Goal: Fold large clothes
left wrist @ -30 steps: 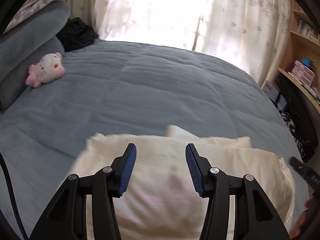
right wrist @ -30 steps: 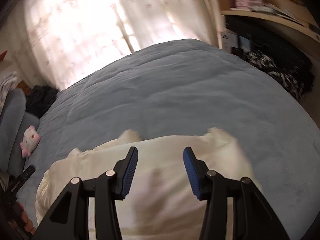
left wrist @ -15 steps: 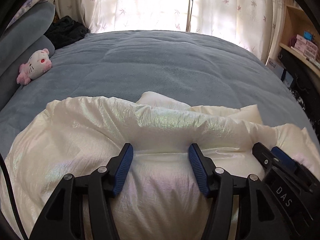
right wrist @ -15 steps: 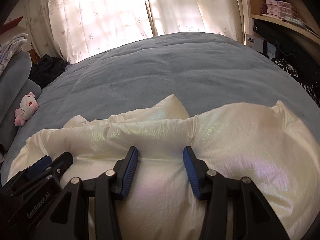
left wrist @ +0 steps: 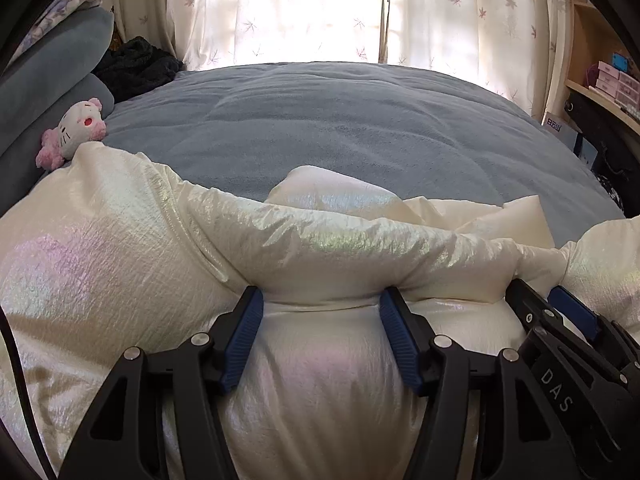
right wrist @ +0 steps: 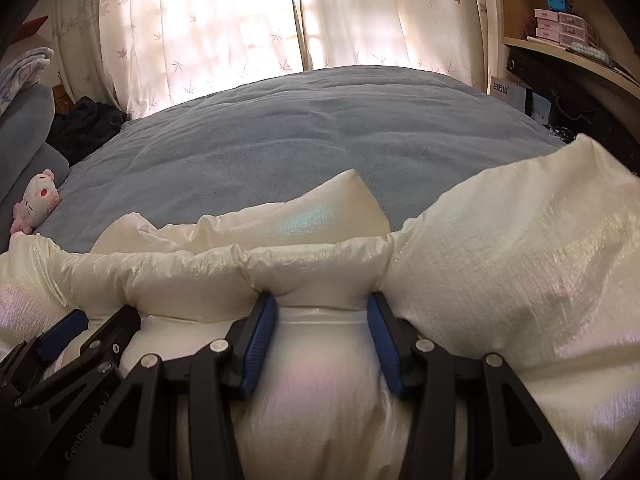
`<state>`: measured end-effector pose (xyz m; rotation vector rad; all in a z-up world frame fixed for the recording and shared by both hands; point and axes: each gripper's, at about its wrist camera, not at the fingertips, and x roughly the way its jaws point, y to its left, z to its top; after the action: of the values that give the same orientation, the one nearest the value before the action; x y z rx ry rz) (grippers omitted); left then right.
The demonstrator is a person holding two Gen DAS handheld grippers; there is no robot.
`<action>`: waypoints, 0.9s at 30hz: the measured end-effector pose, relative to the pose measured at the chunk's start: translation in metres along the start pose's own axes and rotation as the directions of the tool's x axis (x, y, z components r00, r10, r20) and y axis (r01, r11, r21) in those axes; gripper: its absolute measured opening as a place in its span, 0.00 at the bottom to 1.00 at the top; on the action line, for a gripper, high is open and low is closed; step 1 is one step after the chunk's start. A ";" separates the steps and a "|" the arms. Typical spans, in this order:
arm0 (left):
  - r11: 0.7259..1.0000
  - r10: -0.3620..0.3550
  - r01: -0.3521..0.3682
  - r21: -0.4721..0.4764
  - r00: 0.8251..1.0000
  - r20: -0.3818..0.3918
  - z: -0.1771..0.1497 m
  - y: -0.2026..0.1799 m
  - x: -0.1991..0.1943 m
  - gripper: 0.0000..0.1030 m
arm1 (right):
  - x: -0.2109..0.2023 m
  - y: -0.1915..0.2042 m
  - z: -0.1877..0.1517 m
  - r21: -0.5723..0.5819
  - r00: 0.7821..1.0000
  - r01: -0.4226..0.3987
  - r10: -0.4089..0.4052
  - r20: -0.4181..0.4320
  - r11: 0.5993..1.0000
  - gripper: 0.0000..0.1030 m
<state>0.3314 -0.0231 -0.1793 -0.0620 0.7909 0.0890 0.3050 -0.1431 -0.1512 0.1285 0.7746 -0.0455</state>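
A puffy cream jacket (left wrist: 120, 264) lies spread across the near part of a blue-grey bed (left wrist: 320, 120). The left claw (left wrist: 322, 304) sits on a padded roll of the jacket; its jaws have just been opening, with the fabric bulging between the blue pads. The right claw (right wrist: 322, 304), just beside it, is clenched on the same roll, its pads pressing into the fabric. A pink-and-white plush toy (left wrist: 74, 132) rests by the pillows, at the jacket's far left edge.
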 end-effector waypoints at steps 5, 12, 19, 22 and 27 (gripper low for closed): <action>1.000 -0.001 0.001 0.003 1.000 0.000 -0.001 0.000 0.004 0.58 | 0.004 0.000 -0.001 0.001 1.000 0.000 0.000 -0.003 1.000 0.47; 0.999 0.013 -0.010 0.050 0.998 -0.056 0.009 -0.002 0.008 0.58 | 0.007 -0.001 0.002 0.007 1.000 -0.011 0.012 -0.025 1.000 0.47; 0.989 0.058 -0.048 0.141 0.996 -0.064 0.044 0.025 0.001 0.61 | 0.004 -0.010 0.028 -0.098 0.992 -0.064 0.052 -0.117 0.993 0.45; 0.992 0.116 -0.112 0.065 0.991 -0.068 0.054 0.063 0.005 0.61 | -0.004 -0.035 0.039 -0.091 0.995 -0.045 0.036 -0.095 0.995 0.45; 0.993 0.115 -0.117 -0.020 0.989 -0.089 0.051 0.109 0.010 0.61 | -0.009 -0.091 0.053 -0.013 0.997 -0.001 0.000 -0.073 1.000 0.44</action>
<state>0.3634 0.0908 -0.1530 -0.0435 0.8813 0.2079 0.3270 -0.2402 -0.1166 0.1186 0.8475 -0.0358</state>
